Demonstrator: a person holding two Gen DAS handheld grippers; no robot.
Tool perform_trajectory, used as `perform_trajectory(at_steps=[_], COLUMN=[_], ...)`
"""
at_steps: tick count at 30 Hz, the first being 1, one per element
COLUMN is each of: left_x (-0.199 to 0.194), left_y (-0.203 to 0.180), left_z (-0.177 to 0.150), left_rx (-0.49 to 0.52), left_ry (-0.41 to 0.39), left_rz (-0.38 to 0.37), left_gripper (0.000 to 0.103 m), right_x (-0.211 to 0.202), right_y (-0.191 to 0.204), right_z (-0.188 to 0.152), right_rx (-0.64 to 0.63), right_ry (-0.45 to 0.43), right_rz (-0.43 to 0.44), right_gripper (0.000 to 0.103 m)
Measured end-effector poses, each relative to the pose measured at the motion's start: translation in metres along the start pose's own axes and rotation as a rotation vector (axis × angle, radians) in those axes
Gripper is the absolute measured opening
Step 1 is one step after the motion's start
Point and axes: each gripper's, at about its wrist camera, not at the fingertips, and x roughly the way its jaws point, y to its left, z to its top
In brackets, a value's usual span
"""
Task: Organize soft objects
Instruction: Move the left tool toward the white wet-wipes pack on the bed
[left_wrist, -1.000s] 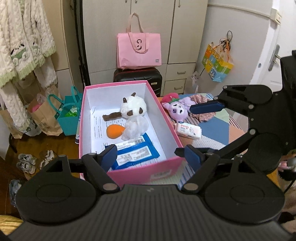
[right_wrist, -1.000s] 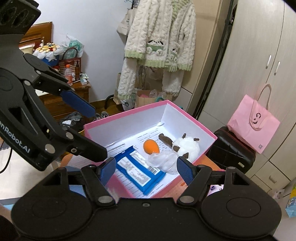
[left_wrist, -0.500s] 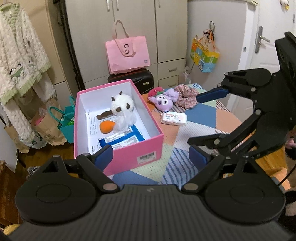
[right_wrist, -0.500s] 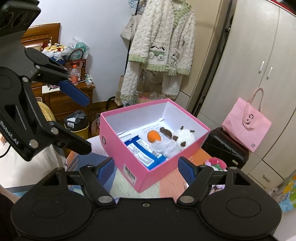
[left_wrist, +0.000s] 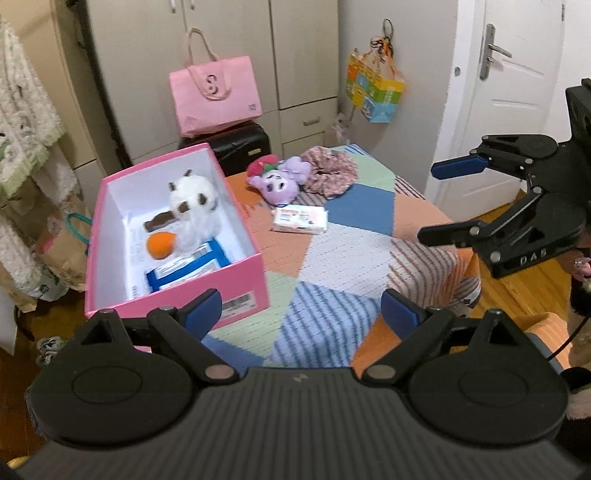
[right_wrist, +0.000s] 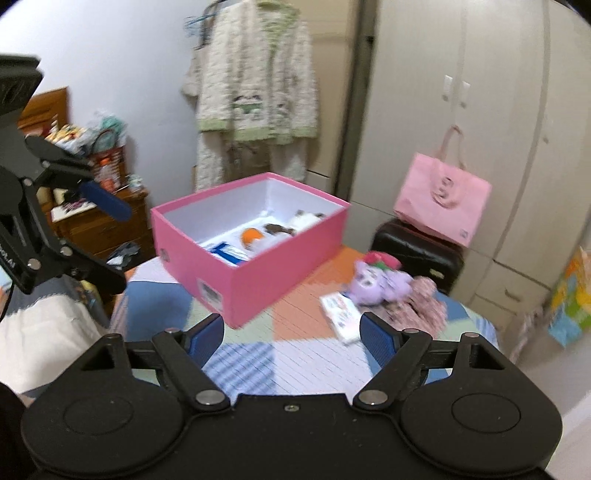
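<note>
A pink box (left_wrist: 243, 280) (right_wrist: 258, 273) stands on the patchwork-covered table (left_wrist: 351, 258). Inside lie a white plush (left_wrist: 194, 201), an orange ball (left_wrist: 160, 244) and a blue packet (left_wrist: 184, 267). Beyond the box, on the cloth, rest a purple plush (left_wrist: 280, 182) (right_wrist: 373, 284), a pink scrunchie (left_wrist: 328, 171) and a white wipes pack (left_wrist: 300, 218) (right_wrist: 341, 312). My left gripper (left_wrist: 301, 314) hangs above the table's near part, jaws opening with nothing between them. My right gripper (right_wrist: 291, 334) (left_wrist: 439, 201) is back from the box, jaws also opening and empty.
A pink tote bag (left_wrist: 214, 96) sits on a black suitcase (left_wrist: 243, 147) behind the table, before tall wardrobes. A knitted cardigan (right_wrist: 255, 81) hangs at left. Bags crowd the floor (left_wrist: 62, 240) left of the box. A white door (left_wrist: 517, 92) is at right.
Both grippers pulled back from over the box, which now looks smaller and farther. Their jaws have widened. The plush, scrunchie and wipes pack have come fully into view.
</note>
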Motion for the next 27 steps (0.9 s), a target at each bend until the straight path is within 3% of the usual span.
perform_trajectory(at_steps=[6,16,20,27], left_x=[0.027,0.087,0.116,0.173], left_y=[-0.023,-0.048,-0.054,-0.056], left_z=[0.012,0.034,0.037,0.040], left_rx=[0.040,0.068,0.059,0.044], left_ry=[-0.019,-0.067,-0.090,-0.123], left_rz=[-0.055,-0.086,-0.052,0.079], left_gripper=[0.094,0.094,0.094,0.094], right_x=[0.002,0.024,0.036,0.071], right_y=[-0.038,-0.092,-0.110,-0.135], right_z=[-0.019,-0.037,-0.050,-0.057], right_rx=[0.092,0.143,0.151,0.173], right_ry=[-0.035,-0.121,-0.211,-0.196], right_rz=[-0.035,-0.058,-0.078,-0.078], right_gripper=[0.086,0.087,0.087,0.087])
